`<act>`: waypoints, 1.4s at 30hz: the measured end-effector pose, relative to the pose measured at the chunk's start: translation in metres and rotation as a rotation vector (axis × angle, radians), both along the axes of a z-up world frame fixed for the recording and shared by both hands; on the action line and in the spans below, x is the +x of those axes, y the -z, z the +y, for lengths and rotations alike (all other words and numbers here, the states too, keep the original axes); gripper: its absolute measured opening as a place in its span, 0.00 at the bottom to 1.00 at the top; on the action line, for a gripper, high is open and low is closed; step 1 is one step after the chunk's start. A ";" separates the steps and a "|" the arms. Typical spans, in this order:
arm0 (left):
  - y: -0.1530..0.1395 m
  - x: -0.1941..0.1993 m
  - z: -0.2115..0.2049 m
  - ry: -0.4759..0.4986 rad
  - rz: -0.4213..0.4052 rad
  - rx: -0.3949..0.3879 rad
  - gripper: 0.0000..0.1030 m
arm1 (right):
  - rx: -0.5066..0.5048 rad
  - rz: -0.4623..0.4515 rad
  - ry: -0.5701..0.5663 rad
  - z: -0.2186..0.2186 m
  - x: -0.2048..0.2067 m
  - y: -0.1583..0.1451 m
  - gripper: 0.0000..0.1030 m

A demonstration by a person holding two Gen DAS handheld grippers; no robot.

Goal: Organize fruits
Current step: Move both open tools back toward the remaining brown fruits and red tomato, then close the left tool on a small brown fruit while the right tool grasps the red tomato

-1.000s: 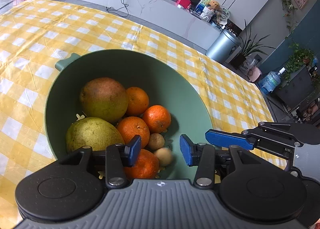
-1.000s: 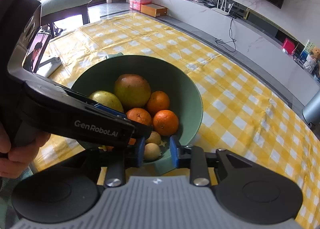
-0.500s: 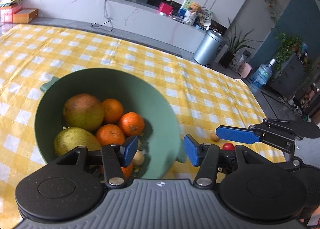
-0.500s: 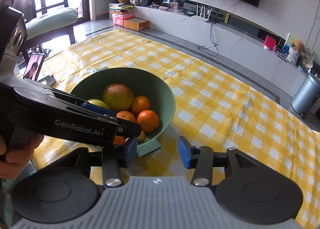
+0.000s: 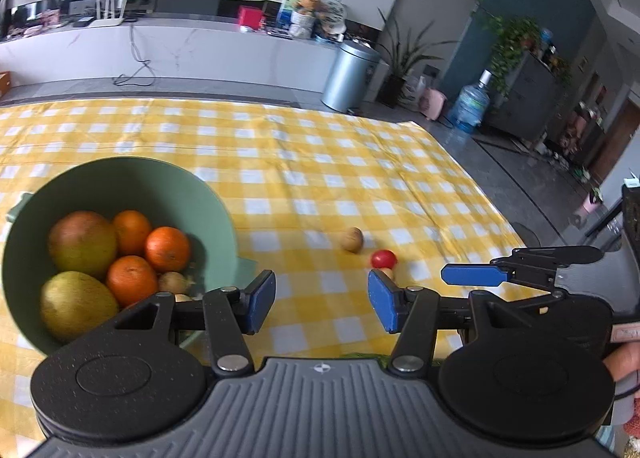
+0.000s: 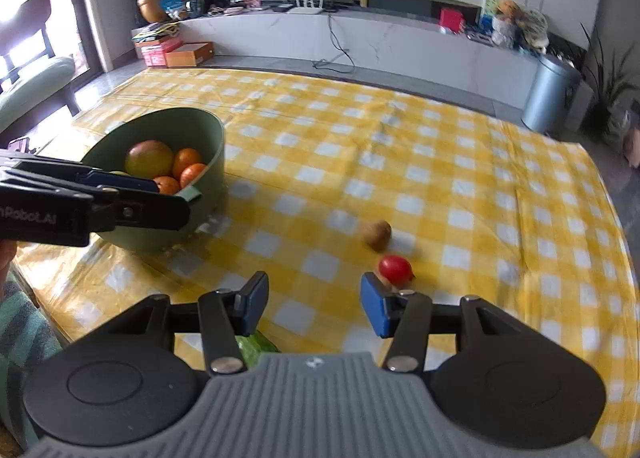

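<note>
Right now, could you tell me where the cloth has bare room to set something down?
The far cloth beyond the bowl is bare, and so is the strip between the bowl and the brown fruit. It is crowded in the bowl and around the brown fruit and tomato near the right tongs.

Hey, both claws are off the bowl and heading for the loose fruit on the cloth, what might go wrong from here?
1. The red tomato and brown fruit are round and lie close together; nudging one could roll it across the tablecloth.
2. The right claw, jaws opening and empty, sits near the left claw; both reaching the same fruit could collide.
3. The green bowl stands near the table edge and could be knocked.
</note>
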State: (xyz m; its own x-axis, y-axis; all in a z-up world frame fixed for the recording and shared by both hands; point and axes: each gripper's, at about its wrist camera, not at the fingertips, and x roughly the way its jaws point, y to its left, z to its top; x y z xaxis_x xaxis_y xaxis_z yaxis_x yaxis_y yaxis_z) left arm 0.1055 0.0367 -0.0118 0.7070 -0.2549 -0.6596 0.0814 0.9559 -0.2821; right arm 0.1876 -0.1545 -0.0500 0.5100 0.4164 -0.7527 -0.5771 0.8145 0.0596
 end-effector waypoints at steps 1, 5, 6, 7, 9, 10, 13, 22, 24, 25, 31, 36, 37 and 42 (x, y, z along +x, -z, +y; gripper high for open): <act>0.001 0.000 -0.005 0.013 0.003 0.011 0.61 | 0.005 0.018 0.024 -0.007 0.001 0.004 0.47; 0.008 0.003 -0.026 0.061 0.015 0.045 0.61 | 0.021 0.071 0.121 -0.034 0.006 0.017 0.47; 0.010 0.005 -0.030 0.071 0.017 0.051 0.61 | 0.035 0.086 0.142 -0.039 0.008 0.018 0.47; 0.012 0.006 -0.033 0.080 0.019 0.056 0.61 | 0.062 0.104 0.166 -0.045 0.011 0.020 0.47; 0.017 0.008 -0.041 0.094 0.017 0.068 0.61 | 0.103 0.117 0.205 -0.053 0.014 0.021 0.47; 0.019 0.009 -0.045 0.099 0.017 0.074 0.61 | 0.120 0.120 0.231 -0.056 0.015 0.022 0.47; 0.027 0.012 -0.053 0.113 0.021 0.087 0.61 | 0.152 0.126 0.291 -0.061 0.017 0.026 0.47; 0.043 0.032 -0.059 0.075 0.035 0.093 0.61 | 0.223 0.159 0.357 -0.060 0.038 0.035 0.46; 0.045 0.035 -0.062 0.087 0.026 0.101 0.61 | 0.255 0.176 0.384 -0.062 0.046 0.039 0.46; 0.046 0.037 -0.063 0.093 0.022 0.105 0.61 | 0.263 0.182 0.393 -0.062 0.048 0.041 0.44; 0.060 0.051 -0.079 0.143 0.034 0.108 0.61 | 0.311 0.219 0.418 -0.064 0.062 0.051 0.39; 0.071 0.067 -0.091 0.167 0.053 0.110 0.60 | 0.363 0.256 0.451 -0.071 0.073 0.059 0.39; 0.074 0.072 -0.093 0.168 0.063 0.107 0.59 | 0.365 0.261 0.454 -0.071 0.075 0.060 0.39; 0.085 0.089 -0.098 0.159 0.113 0.089 0.56 | 0.358 0.268 0.447 -0.066 0.084 0.066 0.39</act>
